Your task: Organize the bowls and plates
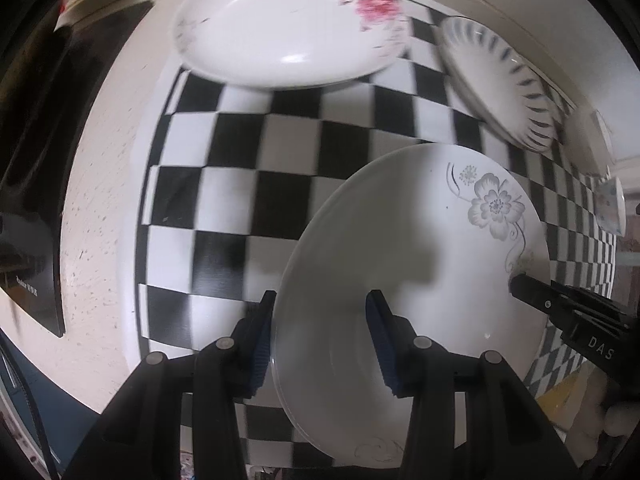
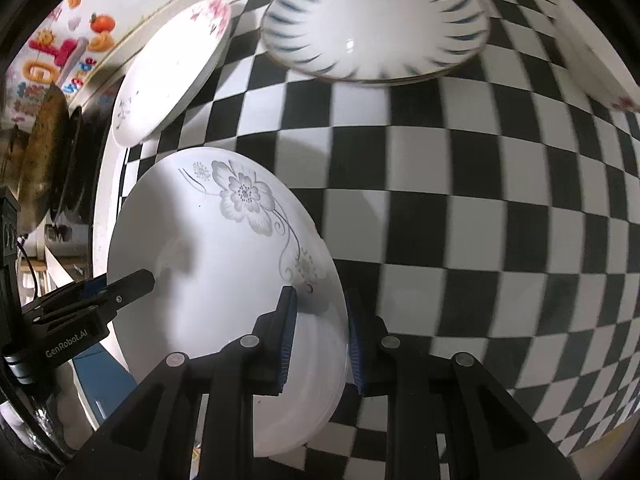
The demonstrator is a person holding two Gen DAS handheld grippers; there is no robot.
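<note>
We hold the white round plate with the grey flower print (image 2: 224, 264) tilted above the black-and-white checkered cloth (image 2: 460, 208) on the bench, left tool (image 1: 320, 340) pinching one rim, right tool (image 2: 320, 336) pinching the opposite rim. To stack it well, we should level it, keep both pinches even, and lower it squarely onto the pink-flowered white plate (image 1: 280, 28), clear of the blue-striped white bowl (image 2: 376, 20).

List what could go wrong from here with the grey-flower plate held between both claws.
1. The grey-flower plate is held only by its rim, the left claw and right claw on opposite edges; uneven movement could twist it loose.
2. It hangs tilted above the checkered mat, so a slip would likely mean a fall and chipping.
3. The pink-flower plate and the blue-striped dish lie nearby; a swing could strike them.
</note>
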